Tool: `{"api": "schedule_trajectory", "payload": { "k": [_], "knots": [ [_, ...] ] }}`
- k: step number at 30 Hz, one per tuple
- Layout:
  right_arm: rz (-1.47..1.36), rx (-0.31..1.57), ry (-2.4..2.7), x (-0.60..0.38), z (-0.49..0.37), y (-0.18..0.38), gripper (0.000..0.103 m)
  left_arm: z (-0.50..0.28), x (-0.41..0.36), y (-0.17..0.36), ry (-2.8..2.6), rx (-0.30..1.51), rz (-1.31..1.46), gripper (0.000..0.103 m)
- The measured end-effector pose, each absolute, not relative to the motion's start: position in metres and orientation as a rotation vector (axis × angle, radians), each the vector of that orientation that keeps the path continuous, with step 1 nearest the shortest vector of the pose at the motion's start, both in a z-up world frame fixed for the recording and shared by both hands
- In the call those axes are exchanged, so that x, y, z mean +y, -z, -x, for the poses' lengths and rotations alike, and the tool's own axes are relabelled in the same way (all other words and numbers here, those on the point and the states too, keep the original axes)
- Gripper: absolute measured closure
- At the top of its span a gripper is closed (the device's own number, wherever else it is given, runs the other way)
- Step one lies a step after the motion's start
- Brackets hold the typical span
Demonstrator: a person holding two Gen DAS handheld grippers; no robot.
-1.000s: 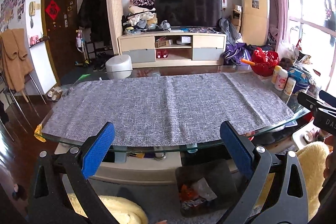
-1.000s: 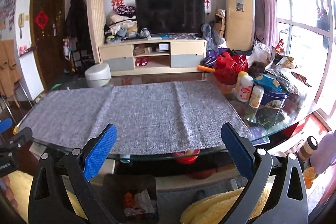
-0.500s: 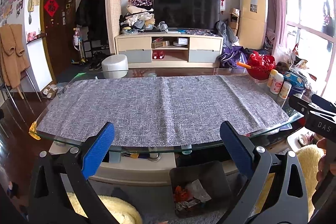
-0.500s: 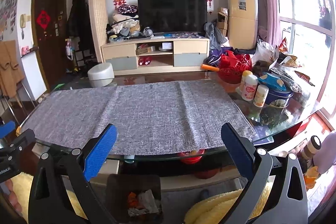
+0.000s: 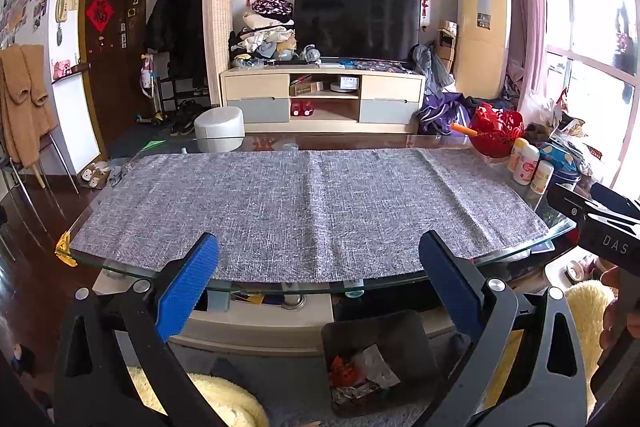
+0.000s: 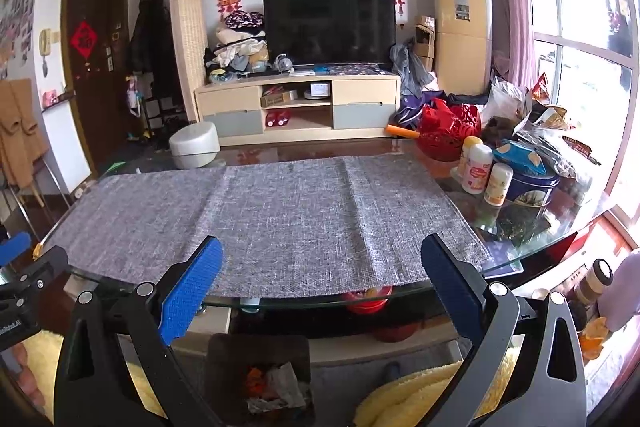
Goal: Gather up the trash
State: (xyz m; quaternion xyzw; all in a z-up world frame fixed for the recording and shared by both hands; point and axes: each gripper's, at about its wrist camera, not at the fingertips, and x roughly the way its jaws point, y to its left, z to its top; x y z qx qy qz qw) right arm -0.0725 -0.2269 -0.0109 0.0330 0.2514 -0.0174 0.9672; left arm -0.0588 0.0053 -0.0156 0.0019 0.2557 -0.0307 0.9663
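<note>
A dark bin (image 5: 376,359) stands on the floor in front of the glass table and holds crumpled orange and grey trash (image 5: 360,373); it also shows in the right wrist view (image 6: 260,375). My left gripper (image 5: 318,279) is open and empty, held above the bin at the table's near edge. My right gripper (image 6: 320,283) is open and empty, beside it to the right. A grey cloth (image 5: 308,203) covers the table top and nothing lies on it.
At the table's right end stand bottles (image 6: 486,171), a blue tin (image 6: 528,187), a red basket (image 6: 448,131) and bags. A yellow fluffy cushion (image 5: 224,403) lies by the bin. A TV stand (image 5: 320,99) and white stool (image 5: 219,123) are beyond.
Both grippers have drawn back and risen slightly, so the table looks a little farther and the bin shows more fully. Both stay open and empty.
</note>
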Motion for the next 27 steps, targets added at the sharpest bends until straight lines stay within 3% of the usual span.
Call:
{"api": "schedule_trajectory", "payload": {
  "k": [27],
  "knots": [
    [-0.074,0.495,0.037,-0.219,0.072,0.004,0.003,0.062,-0.008,0.006,0.065,0.503,-0.001,0.008]
  ]
}}
